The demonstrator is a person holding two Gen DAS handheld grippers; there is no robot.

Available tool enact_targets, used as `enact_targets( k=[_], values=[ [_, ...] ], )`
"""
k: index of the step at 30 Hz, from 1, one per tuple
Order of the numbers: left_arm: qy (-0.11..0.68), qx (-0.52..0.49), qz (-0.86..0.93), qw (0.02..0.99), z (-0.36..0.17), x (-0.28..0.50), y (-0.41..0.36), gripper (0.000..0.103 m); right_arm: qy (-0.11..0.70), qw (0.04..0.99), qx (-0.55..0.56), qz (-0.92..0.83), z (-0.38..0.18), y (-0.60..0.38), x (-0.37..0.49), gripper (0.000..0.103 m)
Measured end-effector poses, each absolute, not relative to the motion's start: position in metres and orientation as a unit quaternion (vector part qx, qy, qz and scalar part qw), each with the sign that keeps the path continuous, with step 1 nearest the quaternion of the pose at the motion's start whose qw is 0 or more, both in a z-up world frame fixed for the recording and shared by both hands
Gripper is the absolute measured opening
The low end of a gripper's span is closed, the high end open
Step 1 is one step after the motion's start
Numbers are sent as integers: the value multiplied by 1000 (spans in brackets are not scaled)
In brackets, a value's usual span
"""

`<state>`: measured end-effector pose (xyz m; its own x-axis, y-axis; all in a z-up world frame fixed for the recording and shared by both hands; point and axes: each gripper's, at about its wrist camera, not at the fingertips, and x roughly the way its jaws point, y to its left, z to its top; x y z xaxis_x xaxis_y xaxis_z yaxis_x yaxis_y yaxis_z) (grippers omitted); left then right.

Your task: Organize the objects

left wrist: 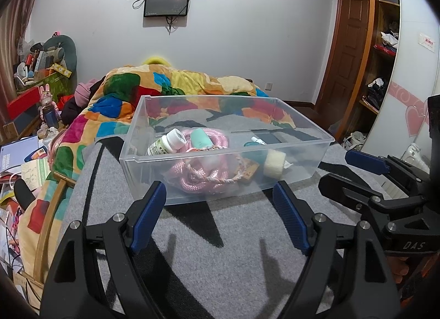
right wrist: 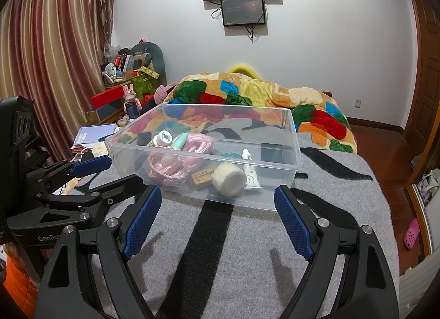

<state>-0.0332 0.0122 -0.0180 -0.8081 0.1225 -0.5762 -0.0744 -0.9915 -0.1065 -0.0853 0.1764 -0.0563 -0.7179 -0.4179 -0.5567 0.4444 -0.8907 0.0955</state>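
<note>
A clear plastic bin [left wrist: 132, 137] [right wrist: 295, 137] stands on a grey and black striped blanket [left wrist: 220, 264] [right wrist: 233, 264]. Inside it lie a pink rope [left wrist: 198, 178] [right wrist: 167, 170], a white pill bottle [left wrist: 165, 144] [right wrist: 161, 138], a mint green tube [left wrist: 200, 138] [right wrist: 180, 141], a cream bandage roll [left wrist: 273, 163] [right wrist: 229, 178], a white ointment tube [right wrist: 249, 167], a brown tag [right wrist: 202, 177] and a black card [right wrist: 271, 151]. My left gripper [left wrist: 220, 222] is open and empty just before the bin's near wall. My right gripper [right wrist: 217, 222] is open and empty there too.
A bright patchwork quilt [left wrist: 176, 85] [right wrist: 261, 93] lies on the bed behind the bin. Cluttered boxes and papers [left wrist: 35, 76] [right wrist: 126, 79] fill the left side. A wooden shelf and door [left wrist: 379, 43] stand at right. The right gripper shows in the left view [left wrist: 379, 181], the left one in the right view [right wrist: 82, 181].
</note>
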Motion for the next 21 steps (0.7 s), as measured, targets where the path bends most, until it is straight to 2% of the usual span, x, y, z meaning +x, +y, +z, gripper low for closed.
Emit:
enact_targets(
  k=[21],
  values=[
    [-43,-307,949,56,-18,-33,14,81,21,234,295,-926,-57,178,-86,82]
  ],
)
